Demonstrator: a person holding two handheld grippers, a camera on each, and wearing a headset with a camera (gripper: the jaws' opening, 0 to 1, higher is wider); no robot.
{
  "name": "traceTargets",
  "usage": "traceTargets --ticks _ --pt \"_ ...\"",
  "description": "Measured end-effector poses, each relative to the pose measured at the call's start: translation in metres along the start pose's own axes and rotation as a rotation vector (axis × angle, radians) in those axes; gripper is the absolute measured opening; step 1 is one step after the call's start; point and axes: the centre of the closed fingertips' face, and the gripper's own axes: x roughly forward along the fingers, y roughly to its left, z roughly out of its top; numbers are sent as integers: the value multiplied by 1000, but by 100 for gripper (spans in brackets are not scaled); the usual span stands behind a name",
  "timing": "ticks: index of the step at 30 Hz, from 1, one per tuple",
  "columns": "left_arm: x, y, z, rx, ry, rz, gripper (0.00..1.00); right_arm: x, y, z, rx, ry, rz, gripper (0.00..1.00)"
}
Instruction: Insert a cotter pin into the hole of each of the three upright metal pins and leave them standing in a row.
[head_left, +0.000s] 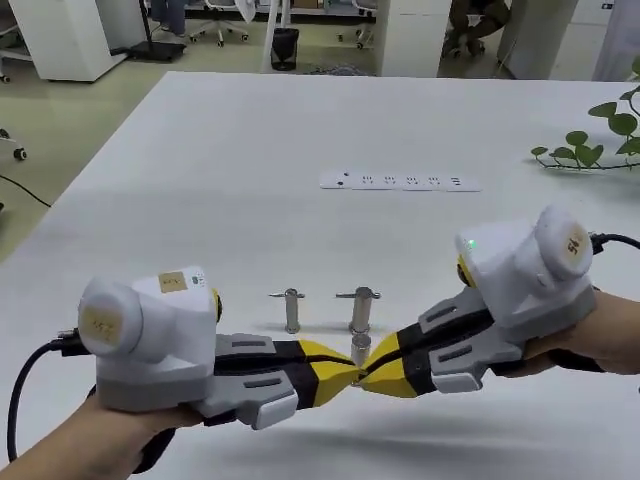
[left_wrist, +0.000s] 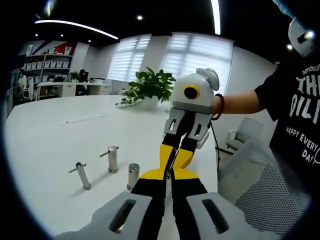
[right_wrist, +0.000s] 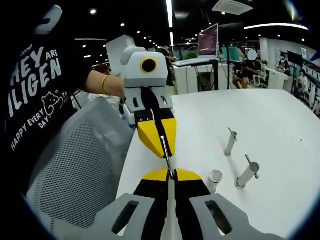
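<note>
Cotter pin (right_wrist: 165, 152), a thin metal sliver, was held low over the near edge of the white table (head_left: 200, 180), at about 6 o'clock in the head view. The left gripper (head_left: 348, 376) reached in from 8 o'clock and the right gripper (head_left: 370, 376) from 3 o'clock, their yellow tips meeting nose to nose. Both pairs of tongs were pressed together. In the right gripper view the sliver ran from the right gripper's tips along the seam of the left gripper's jaws, so both seemed to pinch it, one at each end.

Just behind the tips stood the bare metal pin (head_left: 360, 350), upright, with nothing through its hole. Directly beyond it, at 12 o'clock, stood the second metal pin (head_left: 360, 310), a fitted cotter pin (head_left: 358, 294) crossing its head. At 10 o'clock from the bare one stood the third metal pin (head_left: 292, 312), with a second fitted cotter pin (head_left: 288, 295).

Two of three looked done. What was left, by my judgement, was threading the held sliver through the bare pin, which also sat forward of the other two and might need lining up.

Farther off lay a power strip (head_left: 400, 181) at 12 o'clock and a leafy plant (head_left: 600, 140) at 2 o'clock.
</note>
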Motion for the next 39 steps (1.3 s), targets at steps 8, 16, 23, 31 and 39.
traceTargets --ticks 8,16,23,31,39 --pt "2 6 2 54 -5 54 3 -1 -5 -3 -72 44 -26 0" --pt "4 11 -4 73 10 91 4 -5 -11 -10 -101 88 -54 0" --pt "6 16 -9 54 -3 148 5 -13 -26 -19 -115 141 -121 0" --pt "9 27 -9 66 -1 217 13 -18 -35 -27 -136 190 -160 0" --pt "17 41 -12 61 16 286 28 -22 -47 -44 -158 277 -203 0"
